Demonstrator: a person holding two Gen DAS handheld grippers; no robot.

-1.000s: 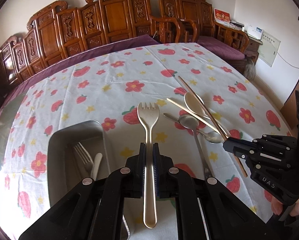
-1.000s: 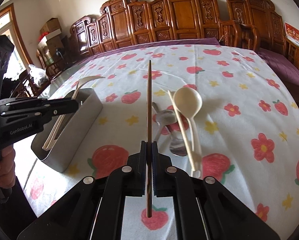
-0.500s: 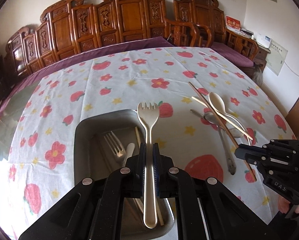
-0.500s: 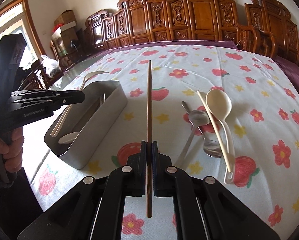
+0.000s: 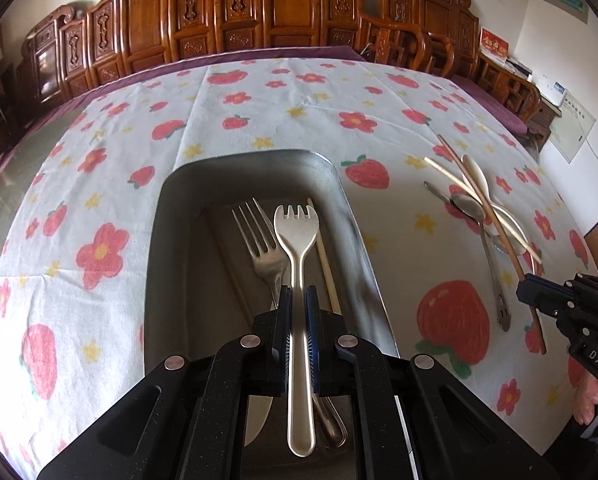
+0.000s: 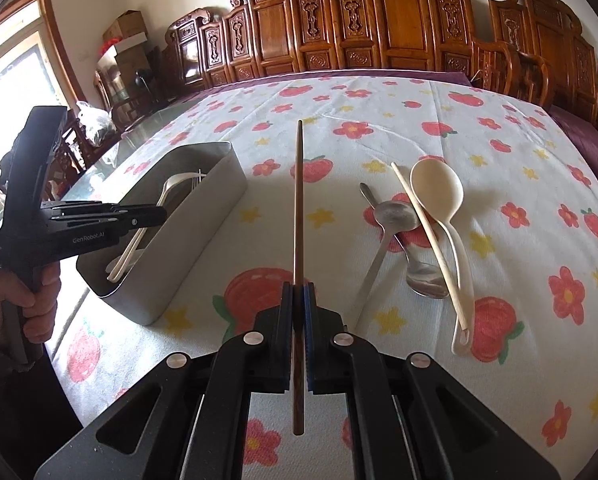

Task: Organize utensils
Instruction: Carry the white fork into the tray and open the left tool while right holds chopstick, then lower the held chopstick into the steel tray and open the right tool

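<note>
My left gripper is shut on a cream plastic fork, held over the grey metal tray. Inside the tray lie a metal fork, a pale chopstick and a few more pieces partly hidden by the gripper. My right gripper is shut on a dark brown chopstick, raised above the tablecloth to the right of the tray. In the right wrist view the left gripper hangs over the tray's near end.
On the flowered tablecloth, right of the tray, lie a cream spoon, a pale chopstick and two metal spoons. Carved wooden chairs line the far table edge. A hand grips the left tool.
The left gripper carried the cream fork leftward and lower, from over the bare cloth to above the tray. The right gripper drifted slightly, still holding the brown chopstick.
</note>
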